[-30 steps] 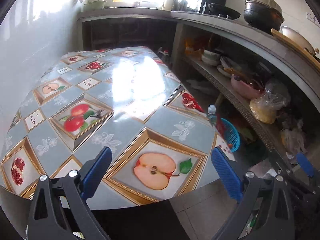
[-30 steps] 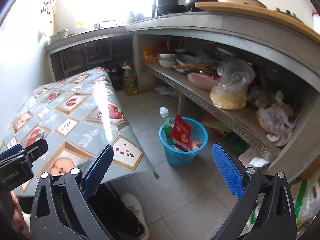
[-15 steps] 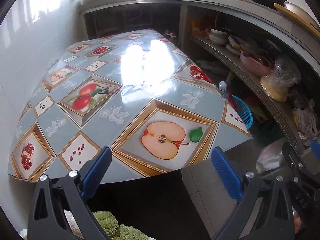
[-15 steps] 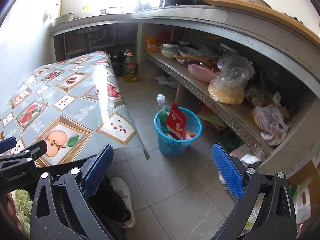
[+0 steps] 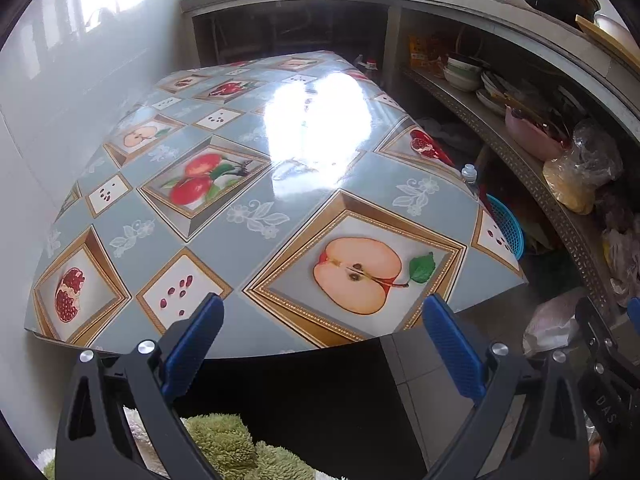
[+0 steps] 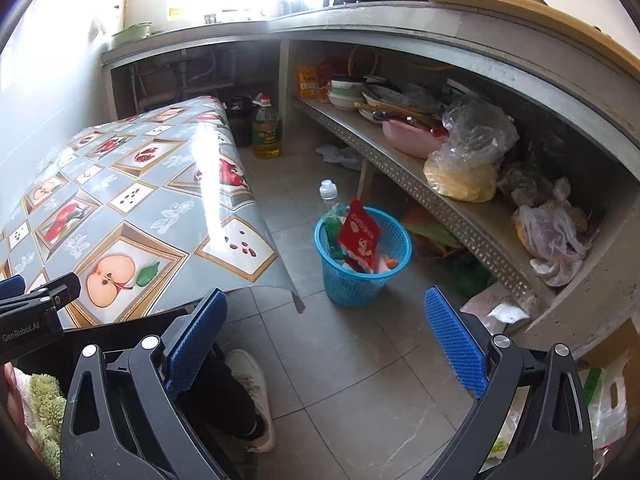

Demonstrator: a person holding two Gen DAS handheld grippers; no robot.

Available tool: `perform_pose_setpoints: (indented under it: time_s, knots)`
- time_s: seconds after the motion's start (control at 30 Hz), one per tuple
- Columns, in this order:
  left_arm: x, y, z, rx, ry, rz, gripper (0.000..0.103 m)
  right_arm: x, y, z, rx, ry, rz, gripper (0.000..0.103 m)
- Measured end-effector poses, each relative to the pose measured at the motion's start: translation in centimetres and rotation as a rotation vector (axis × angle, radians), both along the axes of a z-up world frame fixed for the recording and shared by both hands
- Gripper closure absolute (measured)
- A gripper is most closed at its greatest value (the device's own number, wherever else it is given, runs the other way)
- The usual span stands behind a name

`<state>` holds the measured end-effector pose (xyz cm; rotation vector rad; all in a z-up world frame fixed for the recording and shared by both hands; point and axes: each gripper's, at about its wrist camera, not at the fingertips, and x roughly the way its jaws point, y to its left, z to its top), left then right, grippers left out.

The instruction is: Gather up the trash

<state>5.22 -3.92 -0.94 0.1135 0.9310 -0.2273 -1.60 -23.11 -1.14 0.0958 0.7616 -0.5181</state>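
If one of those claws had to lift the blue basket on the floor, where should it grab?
Probably the blue basket's top rim on the near side, from above. The rim is thin and open; the red packet and bottle crowd the far left side.

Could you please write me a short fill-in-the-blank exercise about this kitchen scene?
1. The blue basket stands on the ____.
2. Both the left gripper and the right gripper have their jaws ____.
3. The red packet sticks out of the ____.
4. The tablecloth is printed with ____.

Missing words: floor; open; basket; fruit
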Motion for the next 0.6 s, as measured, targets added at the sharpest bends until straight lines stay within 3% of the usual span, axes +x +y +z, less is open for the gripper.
perform_pose_setpoints:
  time_s: [0.6]
  knots:
    - [-0.12, -0.03, 0.51, 0.011, -0.027, 0.008, 0.006, -0.02, 0.16, 0.09, 0.000, -0.007, 0.011, 0.008]
